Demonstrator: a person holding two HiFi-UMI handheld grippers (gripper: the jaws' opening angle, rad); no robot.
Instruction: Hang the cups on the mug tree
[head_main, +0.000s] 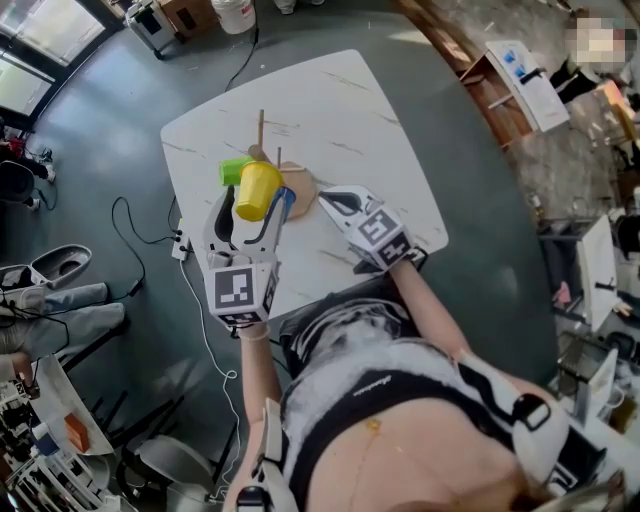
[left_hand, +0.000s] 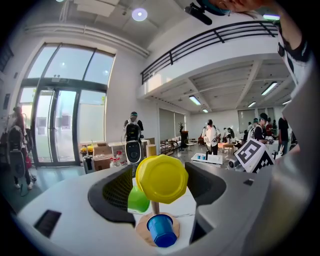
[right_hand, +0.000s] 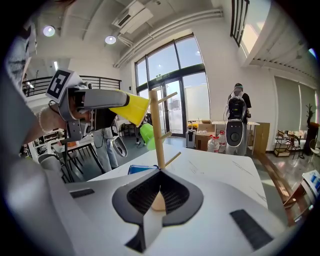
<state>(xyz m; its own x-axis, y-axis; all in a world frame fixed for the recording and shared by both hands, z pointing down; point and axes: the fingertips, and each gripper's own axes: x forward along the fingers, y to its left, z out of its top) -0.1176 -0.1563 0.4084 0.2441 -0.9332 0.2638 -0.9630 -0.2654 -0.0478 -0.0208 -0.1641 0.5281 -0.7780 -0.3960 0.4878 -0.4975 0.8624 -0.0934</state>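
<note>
A wooden mug tree (head_main: 262, 130) stands on the white marble table (head_main: 350, 110). On a left peg hangs a green cup (head_main: 236, 169) (left_hand: 138, 200) (right_hand: 147, 134). High beside the trunk (right_hand: 158, 125) is a yellow cup (head_main: 257, 190) (left_hand: 161, 178) (right_hand: 131, 107), base toward my left gripper (head_main: 252, 203) (left_hand: 161, 186). That gripper's jaws stand wide on either side of it, with a thin gap at the left pad; whether the cup hangs on a peg is hidden. A blue cup (left_hand: 163, 230) (right_hand: 142, 170) lies by the tree's round base (left_hand: 143, 226). My right gripper (head_main: 335, 198) (right_hand: 160, 174) is shut and holds nothing, low beside the base.
The table's near edge (head_main: 330, 280) lies close to the person's body. A cable (head_main: 195, 300) runs over the dark floor at the left. People, robots and boxes stand far off in the hall, as both gripper views show.
</note>
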